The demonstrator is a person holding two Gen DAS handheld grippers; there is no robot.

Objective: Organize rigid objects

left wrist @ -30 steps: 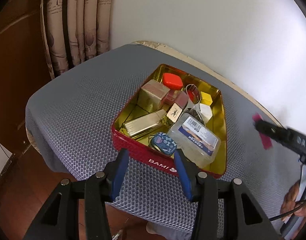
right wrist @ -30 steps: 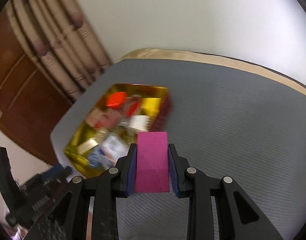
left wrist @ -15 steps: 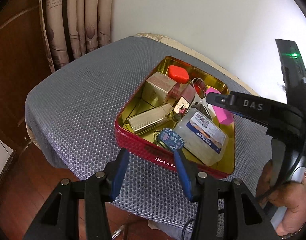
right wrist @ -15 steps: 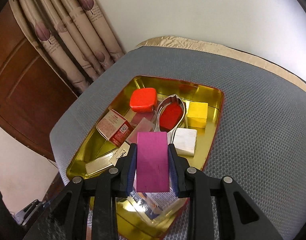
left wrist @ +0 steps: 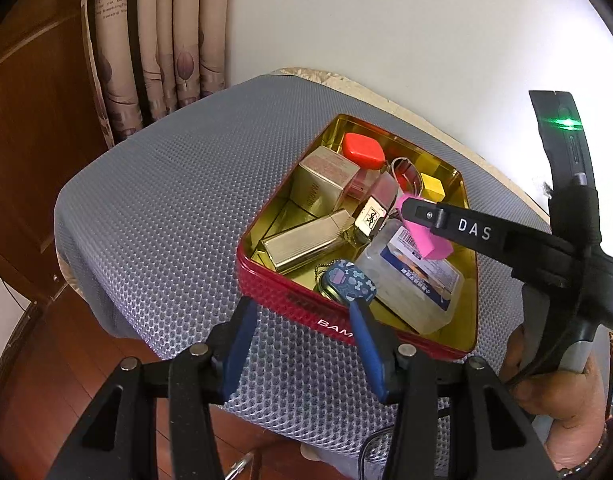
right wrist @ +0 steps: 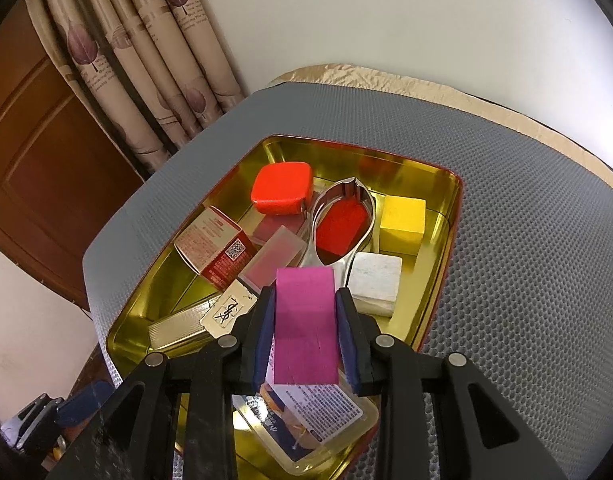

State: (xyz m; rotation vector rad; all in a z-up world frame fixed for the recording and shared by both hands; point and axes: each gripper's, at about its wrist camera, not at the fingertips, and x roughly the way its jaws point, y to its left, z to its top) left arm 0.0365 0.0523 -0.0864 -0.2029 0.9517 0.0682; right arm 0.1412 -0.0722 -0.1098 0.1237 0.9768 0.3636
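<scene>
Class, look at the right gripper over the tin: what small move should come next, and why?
Probably lower a little and open the jaws. The right gripper is shut on the pink block, held over the clear plastic box inside the red tin, so it seems ready to be set down.

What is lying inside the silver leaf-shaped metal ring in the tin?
Inside the silver ring a red block shows, in the gold tin. The ring's wall covers the block's lower edges, and what lies beneath the block is hidden.
</scene>
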